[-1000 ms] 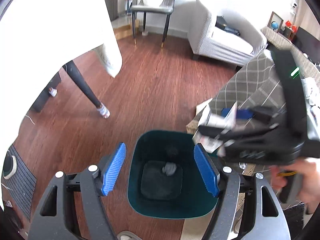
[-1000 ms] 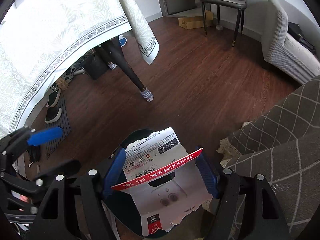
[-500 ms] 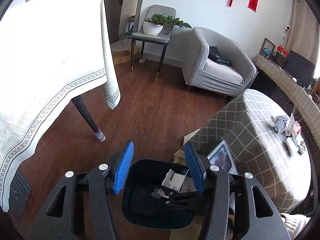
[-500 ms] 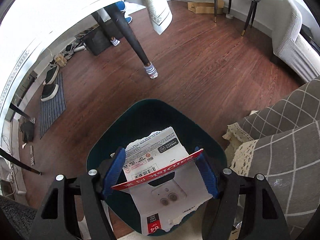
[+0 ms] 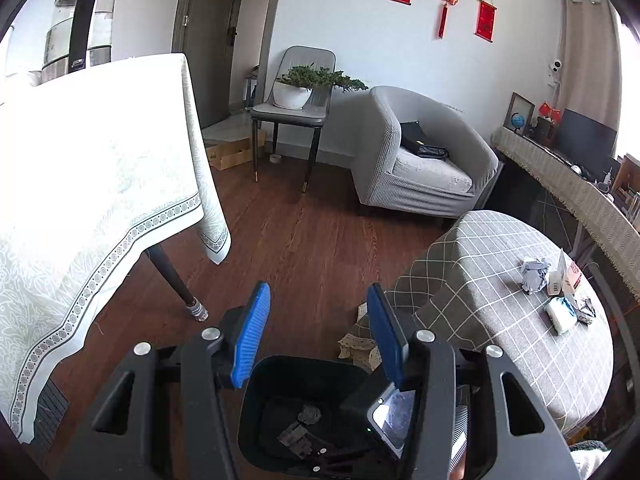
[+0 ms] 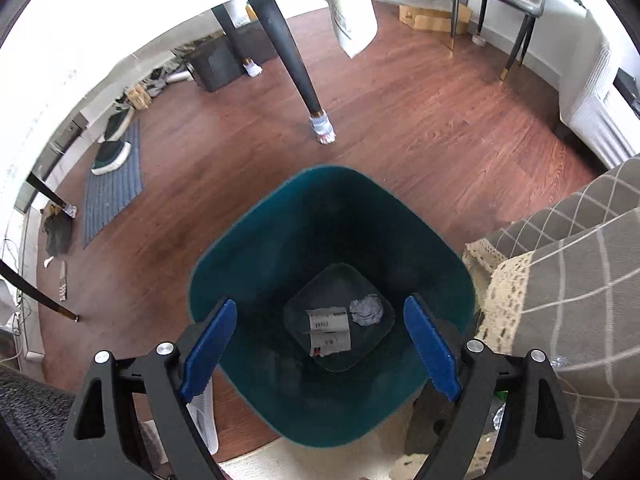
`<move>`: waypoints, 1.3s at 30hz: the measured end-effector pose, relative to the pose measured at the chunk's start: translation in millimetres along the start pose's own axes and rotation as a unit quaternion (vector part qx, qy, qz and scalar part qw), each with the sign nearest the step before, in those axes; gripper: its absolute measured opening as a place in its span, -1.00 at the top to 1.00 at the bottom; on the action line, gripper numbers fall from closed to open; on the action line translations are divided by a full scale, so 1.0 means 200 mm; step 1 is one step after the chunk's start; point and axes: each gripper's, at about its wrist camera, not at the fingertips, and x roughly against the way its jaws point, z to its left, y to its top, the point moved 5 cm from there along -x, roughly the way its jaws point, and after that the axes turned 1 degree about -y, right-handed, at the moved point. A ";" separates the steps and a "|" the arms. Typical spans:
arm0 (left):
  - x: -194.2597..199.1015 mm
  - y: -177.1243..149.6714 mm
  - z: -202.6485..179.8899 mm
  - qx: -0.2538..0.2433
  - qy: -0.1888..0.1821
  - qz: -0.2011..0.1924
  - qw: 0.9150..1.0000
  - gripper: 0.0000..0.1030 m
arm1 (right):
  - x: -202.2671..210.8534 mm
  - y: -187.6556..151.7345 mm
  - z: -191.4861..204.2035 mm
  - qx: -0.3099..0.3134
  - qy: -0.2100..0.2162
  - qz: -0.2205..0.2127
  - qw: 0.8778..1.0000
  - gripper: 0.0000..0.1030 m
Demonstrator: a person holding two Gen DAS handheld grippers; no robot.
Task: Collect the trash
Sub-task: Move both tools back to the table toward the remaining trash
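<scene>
Teal plastic bin (image 6: 332, 240) sits on the wood floor (image 6: 420, 120), directly under your right gripper (image 6: 320, 344). Right fingers spread wide, nothing between the blue pads (image 6: 208, 348). On the bin bottom: torn white card packaging with red print (image 6: 329, 332) near the middle, crumpled grey paper ball (image 6: 366, 309) just beside it toward the right wall. Both lie loose, apart from the pads.

Your left gripper (image 5: 316, 328) hovers above the same bin (image 5: 288, 380), tilted out toward the room. Fingers spread, pads (image 5: 252, 336) empty. Through the gap you see the grey ball (image 5: 310, 414) and the card (image 5: 294, 436) down inside.

Grey checked cloth-covered table (image 5: 500, 280) stands just right of the bin. Near its far right edge: another crumpled pale paper wad (image 5: 534, 274), small white-and-red carton (image 5: 564, 276) beside it, white-and-blue packet (image 5: 560, 312) nearer the front edge. All well apart from both grippers.

White patterned tablecloth (image 5: 100, 184) hangs off the dining table left of the bin.
</scene>
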 end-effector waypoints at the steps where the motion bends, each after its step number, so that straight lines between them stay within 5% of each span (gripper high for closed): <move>1: 0.01 0.01 0.00 0.002 -0.001 -0.004 1.000 -0.03 | 0.04 0.00 0.00 0.004 -0.001 -0.009 1.000 -0.69; 14: 0.10 0.08 -0.12 -0.018 0.003 -0.033 0.999 -0.13 | 0.65 0.03 -0.09 0.016 -0.008 -0.135 0.991 -0.34; 18: 0.11 0.07 -0.19 -0.033 -0.004 -0.038 0.999 -0.34 | 0.79 0.01 -0.13 0.013 0.002 -0.151 0.988 -0.33; 30: 0.03 -0.01 -0.42 -0.037 -0.054 -0.023 0.998 -0.36 | 1.11 -0.17 -0.45 -0.025 -0.083 -0.196 0.977 -0.33; 39: -0.04 -0.06 -0.68 -0.058 -0.077 -0.014 0.995 -0.60 | 1.25 -0.36 -0.68 -0.056 -0.126 -0.211 0.968 -0.44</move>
